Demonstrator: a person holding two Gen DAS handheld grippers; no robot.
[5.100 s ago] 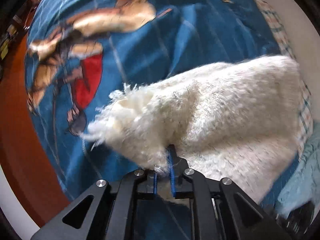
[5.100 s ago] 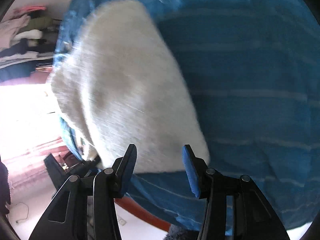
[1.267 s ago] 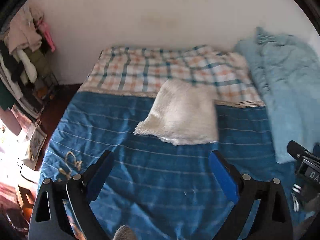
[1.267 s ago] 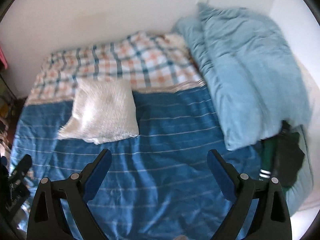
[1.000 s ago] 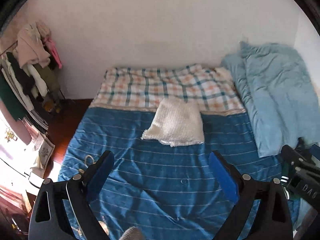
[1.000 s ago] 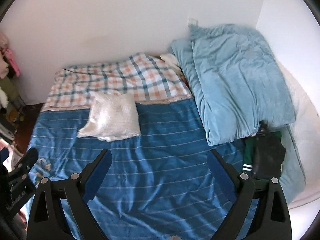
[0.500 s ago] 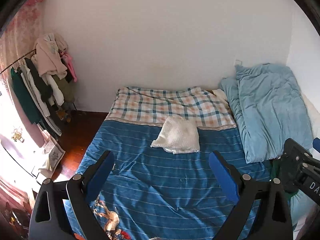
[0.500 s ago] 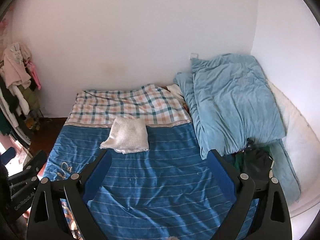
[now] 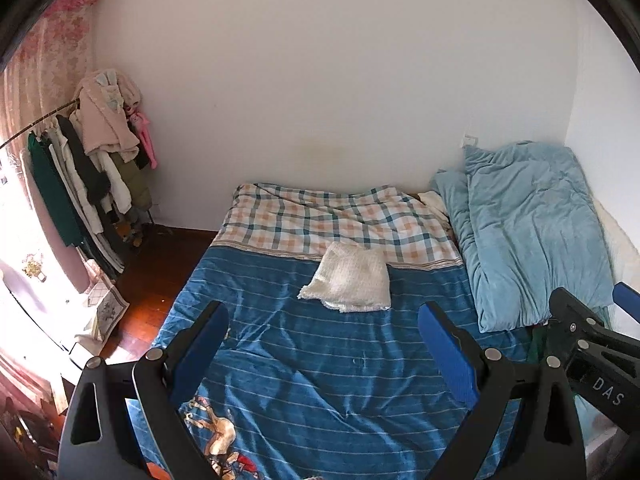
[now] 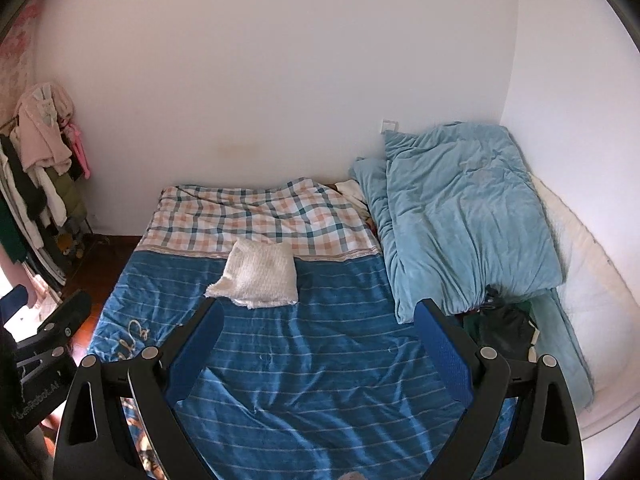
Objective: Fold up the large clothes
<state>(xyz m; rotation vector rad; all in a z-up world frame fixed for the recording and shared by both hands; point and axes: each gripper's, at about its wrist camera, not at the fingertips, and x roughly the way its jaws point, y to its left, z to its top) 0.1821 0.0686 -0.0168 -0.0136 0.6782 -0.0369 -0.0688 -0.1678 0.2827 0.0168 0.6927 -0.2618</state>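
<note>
A folded fluffy white garment (image 9: 347,282) lies on the bed, across the line where the blue striped cover (image 9: 320,360) meets the plaid sheet (image 9: 332,220). It also shows in the right wrist view (image 10: 258,278). My left gripper (image 9: 322,334) is open and empty, held well back from the bed, far from the garment. My right gripper (image 10: 316,330) is open and empty too, equally far back. The right gripper's side (image 9: 588,344) shows at the left wrist view's right edge.
A light blue duvet (image 10: 460,220) is heaped on the bed's right side with dark clothes (image 10: 500,324) below it. A clothes rack (image 9: 80,184) stands at the left by the wooden floor (image 9: 152,272). White walls lie behind the bed.
Both grippers have pulled back and up from the bed, so the folded garment looks smaller and more of the room shows. Five seconds ago the left gripper was shut on the garment; now both are open.
</note>
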